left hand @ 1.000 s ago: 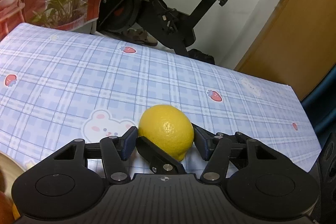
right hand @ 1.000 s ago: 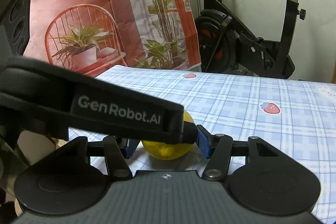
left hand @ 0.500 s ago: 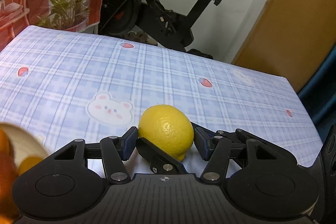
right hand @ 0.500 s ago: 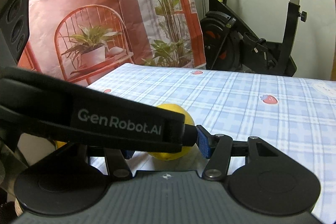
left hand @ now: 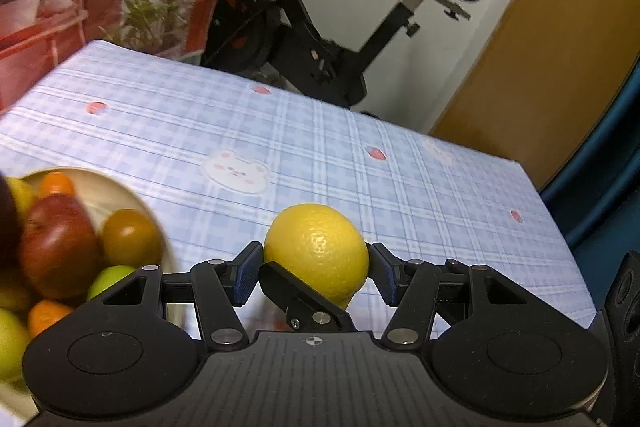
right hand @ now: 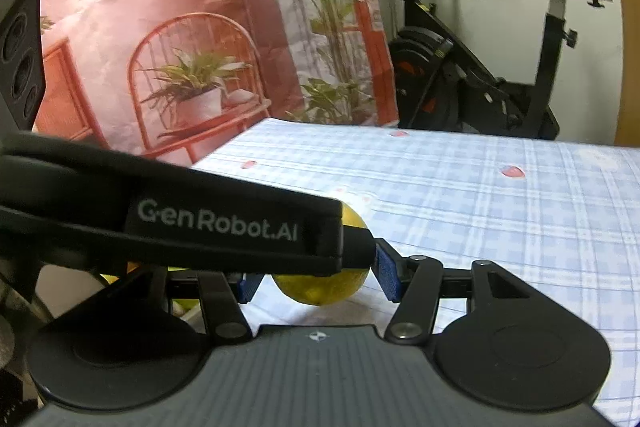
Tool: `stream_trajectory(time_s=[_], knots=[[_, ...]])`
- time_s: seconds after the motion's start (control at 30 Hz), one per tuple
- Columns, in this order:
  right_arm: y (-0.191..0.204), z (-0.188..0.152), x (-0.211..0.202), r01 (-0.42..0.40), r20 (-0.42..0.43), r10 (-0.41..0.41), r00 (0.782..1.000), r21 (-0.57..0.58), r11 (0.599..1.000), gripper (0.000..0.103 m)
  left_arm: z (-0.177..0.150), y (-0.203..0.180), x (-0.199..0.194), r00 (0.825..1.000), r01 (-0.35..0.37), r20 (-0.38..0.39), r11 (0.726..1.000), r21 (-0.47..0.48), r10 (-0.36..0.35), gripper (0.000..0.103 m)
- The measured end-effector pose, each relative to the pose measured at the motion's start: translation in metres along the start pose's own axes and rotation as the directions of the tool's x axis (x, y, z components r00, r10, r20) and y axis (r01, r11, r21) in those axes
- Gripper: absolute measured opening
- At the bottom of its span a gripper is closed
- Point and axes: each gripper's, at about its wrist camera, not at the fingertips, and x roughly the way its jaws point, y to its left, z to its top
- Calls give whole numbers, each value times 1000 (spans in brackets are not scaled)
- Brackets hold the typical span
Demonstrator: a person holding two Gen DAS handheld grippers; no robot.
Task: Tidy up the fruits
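Left wrist view: left gripper (left hand: pixel 316 269) clamps round yellow dimpled lemon (left hand: pixel 316 251) above blue plaid tablecloth (left hand: pixel 320 147). Cream fruit bowl (left hand: pixel 124 193), crowded, at 9 o'clock; risk: lemon dropped on heap rolls off.

Right wrist view: right gripper (right hand: pixel 316 281) closure unclear; black strap (right hand: pixel 180 223) hides lemon (right hand: pixel 320 287) top, grippers may collide.

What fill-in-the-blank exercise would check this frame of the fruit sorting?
1. The left gripper grips a round, dimpled lemon coloured ____.
2. In the left wrist view, the round beige bowl of mixed fruit lies to the gripper's ____.
3. The blue plaid tablecloth shows strawberries and a white ____ face.
4. The black machine behind the table is an exercise ____.

Missing: yellow; left; bear; bike
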Motion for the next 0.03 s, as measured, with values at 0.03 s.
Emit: stream_trajectory(time_s=[0.03], knots=[[6, 1, -2, -6, 3, 6, 1000, -8, 1000, 58, 0, 2, -5, 1000, -3, 8, 1000, -7, 3, 61]])
